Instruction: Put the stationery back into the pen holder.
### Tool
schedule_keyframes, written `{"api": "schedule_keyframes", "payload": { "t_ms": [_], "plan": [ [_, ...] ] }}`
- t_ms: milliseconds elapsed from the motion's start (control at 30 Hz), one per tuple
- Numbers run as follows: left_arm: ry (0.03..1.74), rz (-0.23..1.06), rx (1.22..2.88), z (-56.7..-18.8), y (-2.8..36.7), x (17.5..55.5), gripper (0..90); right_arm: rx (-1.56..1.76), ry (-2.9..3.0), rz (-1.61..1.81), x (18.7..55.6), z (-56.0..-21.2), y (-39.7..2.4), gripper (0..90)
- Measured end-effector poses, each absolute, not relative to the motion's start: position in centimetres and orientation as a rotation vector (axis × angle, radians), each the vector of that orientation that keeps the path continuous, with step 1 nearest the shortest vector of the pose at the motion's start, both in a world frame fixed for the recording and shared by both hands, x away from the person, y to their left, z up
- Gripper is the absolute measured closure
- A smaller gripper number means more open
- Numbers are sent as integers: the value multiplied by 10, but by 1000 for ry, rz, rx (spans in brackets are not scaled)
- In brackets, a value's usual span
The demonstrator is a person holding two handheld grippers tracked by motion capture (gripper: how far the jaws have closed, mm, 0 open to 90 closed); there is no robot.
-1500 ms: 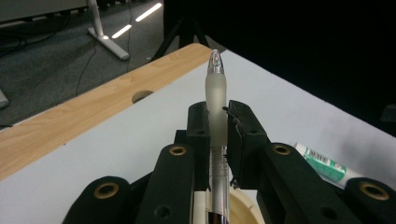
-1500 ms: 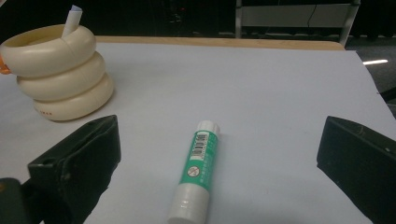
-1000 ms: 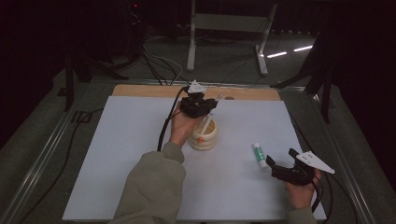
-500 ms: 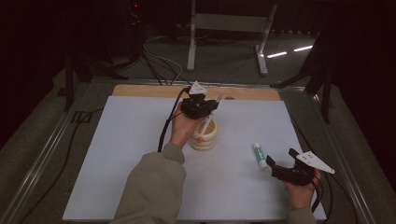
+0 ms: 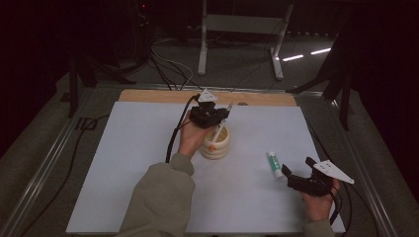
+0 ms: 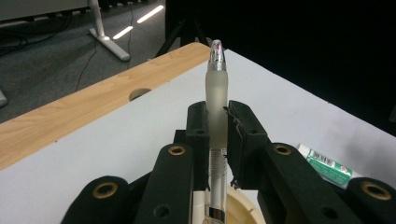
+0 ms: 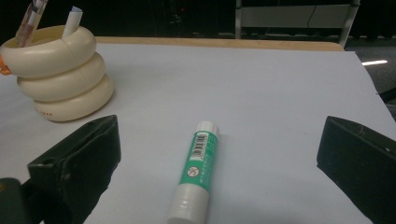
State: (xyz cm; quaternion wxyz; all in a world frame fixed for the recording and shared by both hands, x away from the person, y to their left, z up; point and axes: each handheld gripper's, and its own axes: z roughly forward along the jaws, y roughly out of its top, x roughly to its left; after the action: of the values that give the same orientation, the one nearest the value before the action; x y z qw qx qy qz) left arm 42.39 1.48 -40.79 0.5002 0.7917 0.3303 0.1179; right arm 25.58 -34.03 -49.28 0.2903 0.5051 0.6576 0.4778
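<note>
smooth white table (image 5: 148, 163), wooden far edge. left gripper (image 6: 217, 122) pinches a frosted plastic pen (image 6: 217, 100) above the ringed cream holder (image 5: 216, 144). right gripper (image 7: 219, 163) spread, glue stick (image 7: 198, 161) lying between its jaws, untouched.

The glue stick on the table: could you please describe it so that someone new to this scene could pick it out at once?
Start at the white table top and find the cream ringed pen holder near its middle. To the right of the holder, just ahead of the open right gripper, the glue stick lies flat on the surface. It is the one loose item: a green-labelled tube with white ends and a barcode.
</note>
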Motion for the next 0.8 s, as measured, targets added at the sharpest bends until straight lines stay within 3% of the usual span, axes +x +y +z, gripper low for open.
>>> {"api": "schedule_keyframes", "payload": {
  "t_ms": [800],
  "plan": [
    [814,242,1936,-429,14,422,796,1348,1755,1273,256,-493,-340,0]
  ]
}}
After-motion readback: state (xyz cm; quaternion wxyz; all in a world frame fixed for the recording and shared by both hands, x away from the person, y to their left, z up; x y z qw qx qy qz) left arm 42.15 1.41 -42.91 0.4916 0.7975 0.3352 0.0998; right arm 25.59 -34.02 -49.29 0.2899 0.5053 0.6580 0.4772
